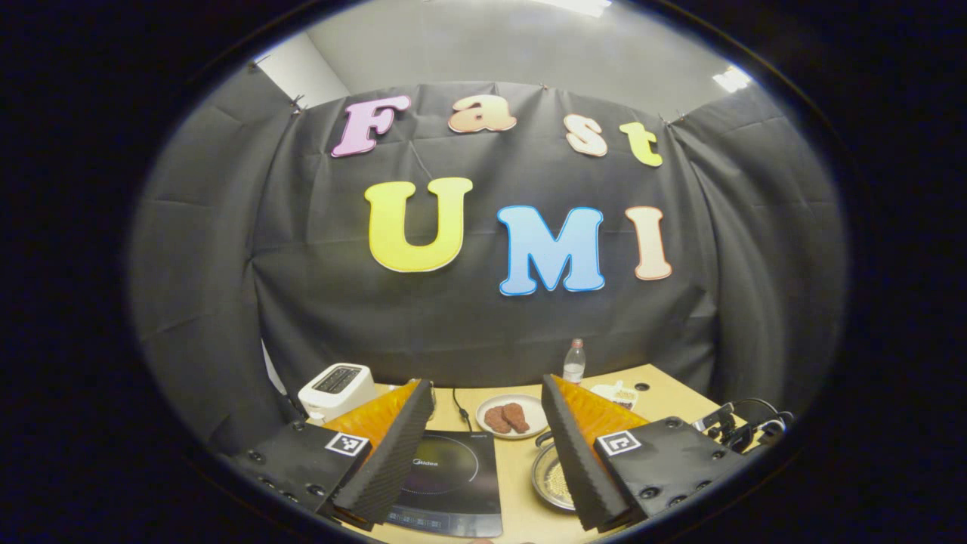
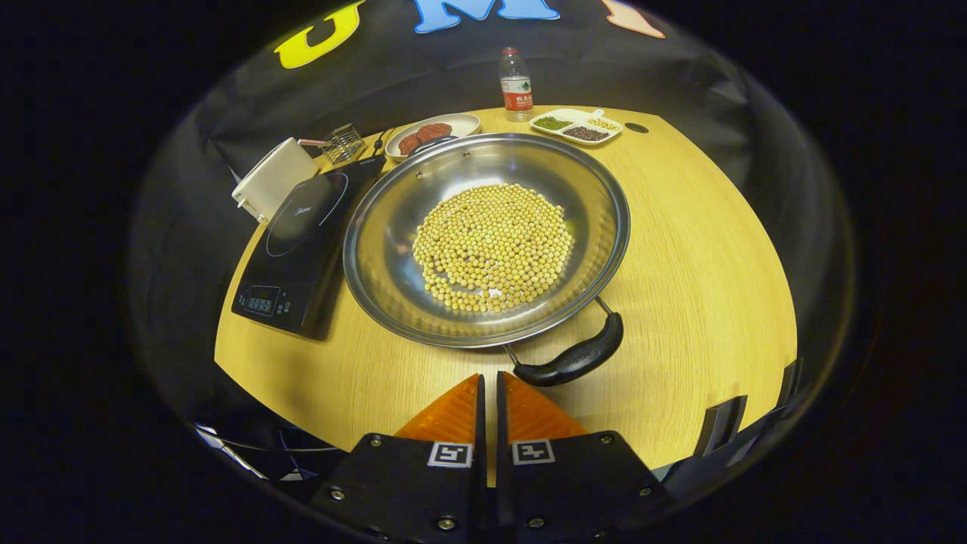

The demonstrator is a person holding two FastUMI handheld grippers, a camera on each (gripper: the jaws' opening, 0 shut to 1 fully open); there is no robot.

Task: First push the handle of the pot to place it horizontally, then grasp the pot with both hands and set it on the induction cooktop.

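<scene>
A wide steel pot holding a layer of yellow beans sits on the wooden table, right of the black induction cooktop. Its near black handle points toward me, slanted to the right. My right gripper is shut with nothing in it, its tips just left of that handle and a little short of the pot's rim. My left gripper is open and held high, looking at the wall. Between its fingers I see the cooktop, and an edge of the pot shows by its right finger.
A white toaster and a small wire rack stand behind the cooktop. A plate with brown food, a water bottle and a divided white dish of grains line the far edge. Bare wood lies right of the pot.
</scene>
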